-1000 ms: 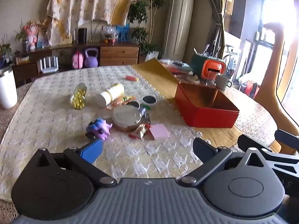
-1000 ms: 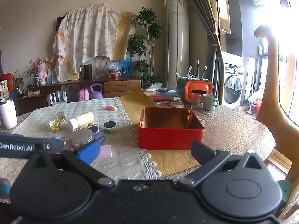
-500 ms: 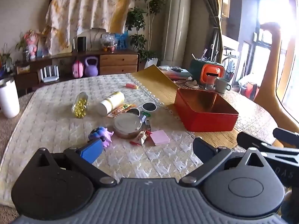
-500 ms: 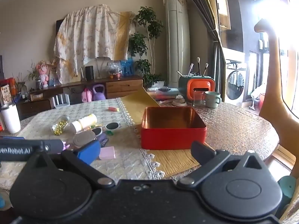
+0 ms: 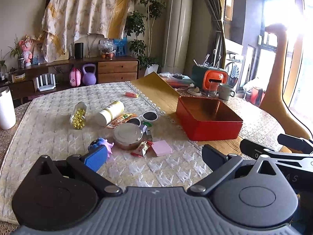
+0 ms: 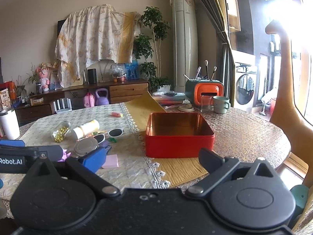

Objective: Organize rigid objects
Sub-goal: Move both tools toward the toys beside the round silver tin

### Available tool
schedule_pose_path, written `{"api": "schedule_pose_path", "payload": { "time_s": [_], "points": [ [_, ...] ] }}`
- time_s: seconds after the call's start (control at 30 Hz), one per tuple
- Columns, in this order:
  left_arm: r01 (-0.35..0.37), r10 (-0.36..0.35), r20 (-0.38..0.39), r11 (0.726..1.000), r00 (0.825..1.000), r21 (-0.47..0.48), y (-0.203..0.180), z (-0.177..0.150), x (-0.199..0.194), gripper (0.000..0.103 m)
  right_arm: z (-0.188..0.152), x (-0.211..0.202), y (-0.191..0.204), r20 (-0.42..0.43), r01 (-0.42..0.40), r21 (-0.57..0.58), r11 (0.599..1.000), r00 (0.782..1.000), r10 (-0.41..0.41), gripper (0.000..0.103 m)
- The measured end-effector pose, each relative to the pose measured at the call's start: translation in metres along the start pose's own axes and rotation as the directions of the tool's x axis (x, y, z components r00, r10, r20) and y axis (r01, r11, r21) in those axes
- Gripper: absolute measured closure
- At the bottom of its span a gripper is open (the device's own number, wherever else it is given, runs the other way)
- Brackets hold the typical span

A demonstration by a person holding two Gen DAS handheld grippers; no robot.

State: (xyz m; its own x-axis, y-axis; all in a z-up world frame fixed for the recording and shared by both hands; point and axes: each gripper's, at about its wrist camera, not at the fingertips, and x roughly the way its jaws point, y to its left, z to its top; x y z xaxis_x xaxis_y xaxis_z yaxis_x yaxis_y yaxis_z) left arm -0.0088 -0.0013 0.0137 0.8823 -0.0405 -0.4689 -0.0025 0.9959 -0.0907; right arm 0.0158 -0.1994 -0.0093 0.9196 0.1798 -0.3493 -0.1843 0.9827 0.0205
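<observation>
An open red tin box [image 5: 209, 123] stands empty on the table; it also shows in the right wrist view [image 6: 179, 135]. Left of it lies a cluster: a round metal tin [image 5: 128, 135], pink sticky notes [image 5: 161, 148], a purple toy [image 5: 100, 144], a pill bottle [image 5: 78, 115], a white and yellow bottle [image 5: 111, 113], sunglasses [image 5: 144, 117] and snack wrappers [image 5: 141, 148]. My left gripper [image 5: 154, 156] is open and empty, above the table's near edge, short of the cluster. My right gripper [image 6: 154, 159] is open and empty, in front of the red box.
A small orange tube [image 5: 131, 94] lies farther back on the white quilted cloth [image 5: 49, 129]. A mug [image 5: 226, 91], a glass and an orange and green holder [image 5: 212, 78] stand behind the box. A white tumbler [image 5: 6, 107] stands at the far left.
Both grippers have drawn back and tilted up a little, so the table objects sit lower and farther in view. Both stay open and empty. Nothing on the table has moved.
</observation>
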Motion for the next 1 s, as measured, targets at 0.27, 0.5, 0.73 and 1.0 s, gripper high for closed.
{"api": "schedule_pose_path", "payload": {
  "time_s": [0.27,0.5,0.73,1.0],
  "points": [
    [0.013,-0.013,0.001,1.0,1.0,0.009,-0.001,0.0,0.001,0.0,0.0,0.001,0.0,-0.021,-0.012,-0.002,1.0,1.0,0.012,0.006],
    [0.022,-0.022,-0.001,1.0,1.0,0.004,0.002,0.001,0.001,0.0,0.002,0.004,0.0,-0.03,-0.018,-0.007,1.0,0.999,0.018,0.006],
    [0.003,-0.003,-0.002,1.0,1.0,-0.001,0.006,0.002,0.003,0.0,0.004,0.007,0.001,-0.037,-0.033,-0.011,0.999,0.999,0.033,0.006],
    [-0.018,0.018,-0.011,1.0,1.0,-0.018,0.015,0.006,0.011,0.0,0.008,0.014,0.005,-0.042,-0.057,-0.027,0.998,0.998,0.056,0.006]
  ]
}}
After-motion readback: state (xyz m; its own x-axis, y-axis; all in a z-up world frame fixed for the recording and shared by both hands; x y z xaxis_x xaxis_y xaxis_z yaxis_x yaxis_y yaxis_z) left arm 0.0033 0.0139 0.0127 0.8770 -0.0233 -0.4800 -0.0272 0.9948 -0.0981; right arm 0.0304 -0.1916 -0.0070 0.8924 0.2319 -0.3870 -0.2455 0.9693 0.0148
